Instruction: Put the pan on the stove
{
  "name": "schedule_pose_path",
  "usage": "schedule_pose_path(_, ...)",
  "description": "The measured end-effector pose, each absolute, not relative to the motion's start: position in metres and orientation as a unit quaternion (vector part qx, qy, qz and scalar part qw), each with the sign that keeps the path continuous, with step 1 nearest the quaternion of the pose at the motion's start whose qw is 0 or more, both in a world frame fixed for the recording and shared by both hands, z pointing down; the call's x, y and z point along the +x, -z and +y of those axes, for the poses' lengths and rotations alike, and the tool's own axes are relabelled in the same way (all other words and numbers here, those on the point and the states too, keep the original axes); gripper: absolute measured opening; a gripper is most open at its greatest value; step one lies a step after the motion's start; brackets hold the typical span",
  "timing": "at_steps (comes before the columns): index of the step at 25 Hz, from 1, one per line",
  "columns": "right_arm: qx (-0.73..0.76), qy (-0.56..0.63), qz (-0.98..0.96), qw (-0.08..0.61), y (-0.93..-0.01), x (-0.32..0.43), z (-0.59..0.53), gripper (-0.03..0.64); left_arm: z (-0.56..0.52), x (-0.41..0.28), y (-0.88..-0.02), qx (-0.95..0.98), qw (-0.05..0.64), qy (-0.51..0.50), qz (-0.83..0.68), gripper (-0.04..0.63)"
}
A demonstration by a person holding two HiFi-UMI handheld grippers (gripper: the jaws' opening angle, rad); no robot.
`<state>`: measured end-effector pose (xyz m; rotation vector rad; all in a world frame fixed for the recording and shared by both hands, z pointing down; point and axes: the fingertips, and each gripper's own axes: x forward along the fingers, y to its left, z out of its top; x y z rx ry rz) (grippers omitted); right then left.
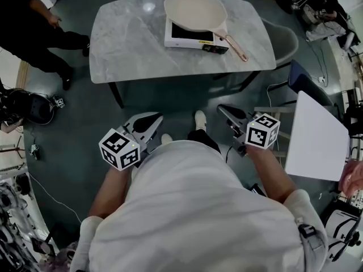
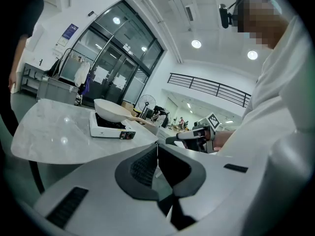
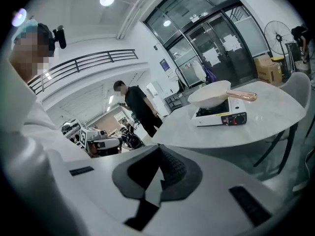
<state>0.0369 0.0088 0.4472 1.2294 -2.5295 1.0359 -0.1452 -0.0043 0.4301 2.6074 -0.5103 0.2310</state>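
Pan: The cream pan point(image 1: 194, 10) sits on top of the stove point(image 1: 182, 40). It looks like the job is done.
Handle: The pinkish handle point(image 1: 235, 45) sticks out past the stove, to the right and toward the person.
Stove: A small white box on the far part of the grey table point(image 1: 127, 38).
Left tongs: The left gripper point(image 1: 152, 121) is squeezed closed with nothing in it. It is low by the person's tummy, well apart from the table.
Right tongs: The right gripper point(image 1: 225, 112) is squeezed closed and has nothing in it too. It is also well apart from the table.
Doing it well: Look to see that the pan sits flat and in the middle. Do not bump the handle, or the pan could tip.
Around: A person in black point(image 1: 31, 21) stands by the table's far left. A chair point(image 1: 285, 38) is on its right.
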Motion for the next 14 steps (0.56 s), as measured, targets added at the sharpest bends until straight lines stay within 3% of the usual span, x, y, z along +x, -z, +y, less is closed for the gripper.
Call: schedule_pose_path(14,0.412,-0.338,-0.843,0.072,-0.447,0.048,-0.003,0.005,-0.011,-0.138,-0.432,0.949,0.239,-0.087,-0.189,0.02)
